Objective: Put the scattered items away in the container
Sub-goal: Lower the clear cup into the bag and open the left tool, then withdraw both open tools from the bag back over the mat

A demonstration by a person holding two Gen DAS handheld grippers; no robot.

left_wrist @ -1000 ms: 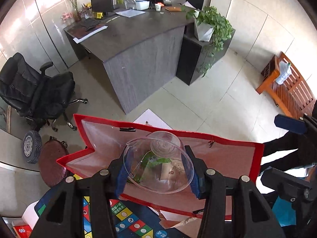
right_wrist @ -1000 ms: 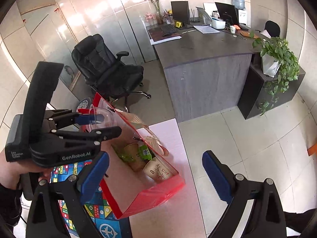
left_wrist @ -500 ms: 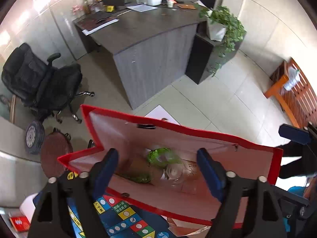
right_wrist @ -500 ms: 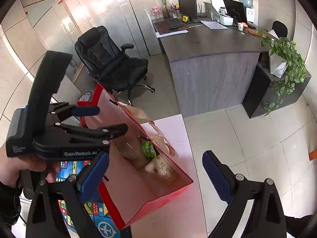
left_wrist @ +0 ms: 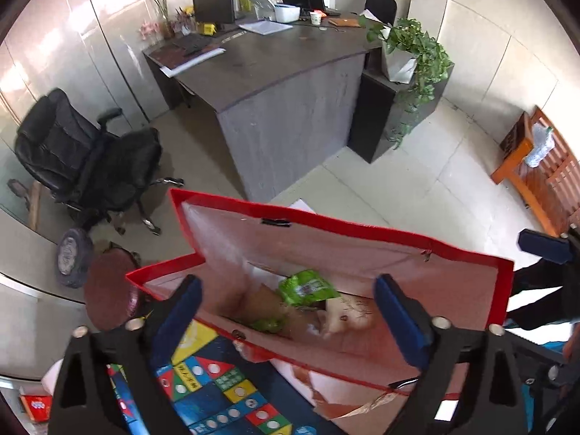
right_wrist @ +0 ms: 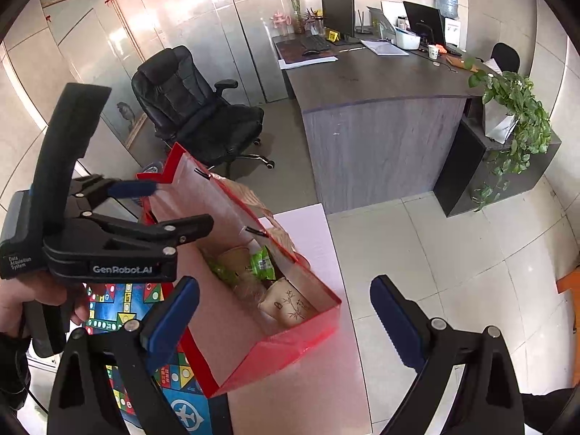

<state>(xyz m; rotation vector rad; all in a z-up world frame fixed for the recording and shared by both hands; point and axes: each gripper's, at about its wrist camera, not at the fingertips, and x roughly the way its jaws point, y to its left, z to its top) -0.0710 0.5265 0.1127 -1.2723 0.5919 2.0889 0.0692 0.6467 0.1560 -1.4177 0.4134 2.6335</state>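
Currently the red bag point(left_wrist: 362, 253) is sitting lower centre on the tabletop point(right_wrist: 308, 380) beside a game mat point(left_wrist: 217, 380); left hand-held gripper point(left_wrist: 286, 308) is opening, empty; right hand-held gripper point(right_wrist: 284, 311) is spread. Grey desk point(left_wrist: 290, 108) is occupying upper centre.

Both grippers are black plastic clamps with silver screws and blue pads on the fingers point(left_wrist: 397, 320). The left gripper point(right_wrist: 152, 206) bears white "GenRobot.AI" lettering. A dark sleeve point(right_wrist: 12, 369) shows at eight o'clock.
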